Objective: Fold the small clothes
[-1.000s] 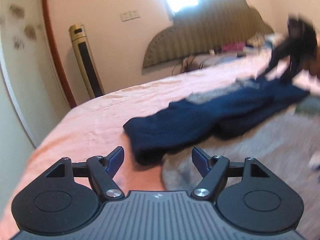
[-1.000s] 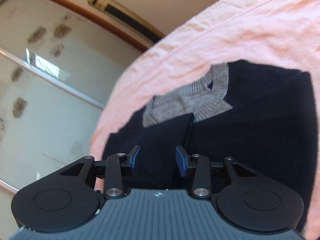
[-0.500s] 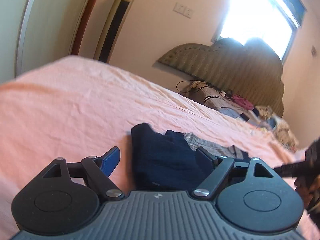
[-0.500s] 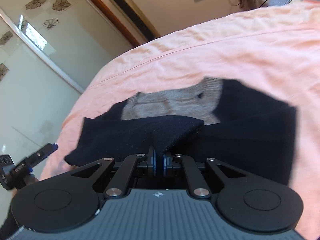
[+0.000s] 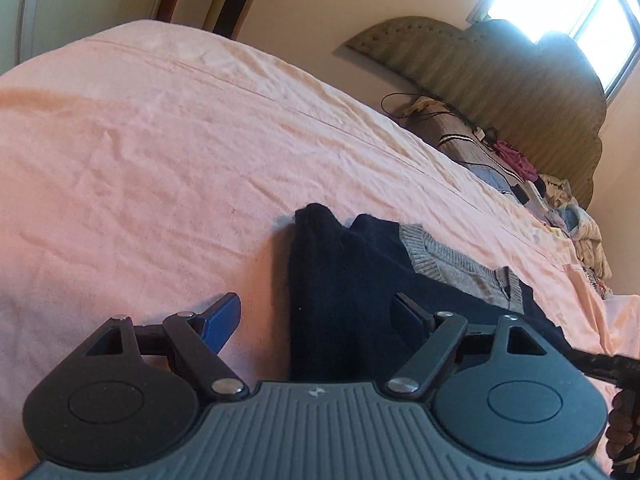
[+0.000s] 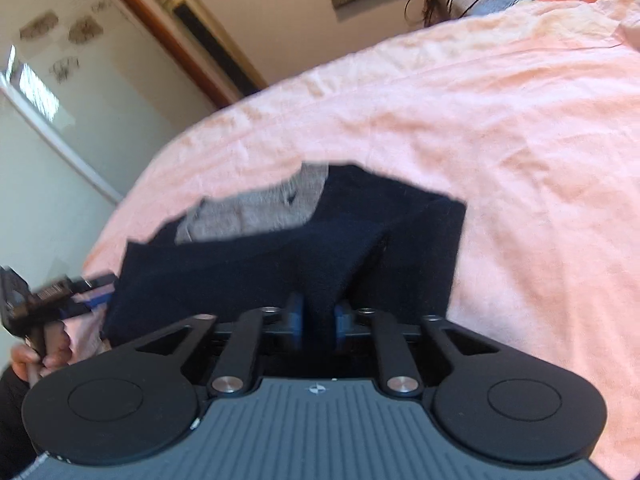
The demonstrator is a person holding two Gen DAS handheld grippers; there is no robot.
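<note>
The right tool [image 6: 319, 322] has a bunched fold of the dark navy garment [image 6: 248, 268] between its blue pads; by the readings its jaws are opening, yet in the right wrist view the cloth looks pinched between the pads and rises from them like a small tent. From this tool the garment spreads ahead and to its left, its long axis running across the view, with a grey knit collar [image 6: 260, 208] at the far edge. The left tool [image 5: 316, 320] stands wide open and holds nothing: its left pad hangs over the bare pink sheet of the bed [image 5: 140, 152], its right pad over the navy cloth, so the garment's near edge runs straight ahead between them. That end lies nearest the left tool, which likely takes it next. In the right wrist view the left tool [image 6: 86, 286] shows blurred just beside that end, gripped by a hand [image 6: 36, 354]. Both tool bodies cover the garment's nearest hem, and whether a sleeve is tucked underneath cannot be made out
</note>
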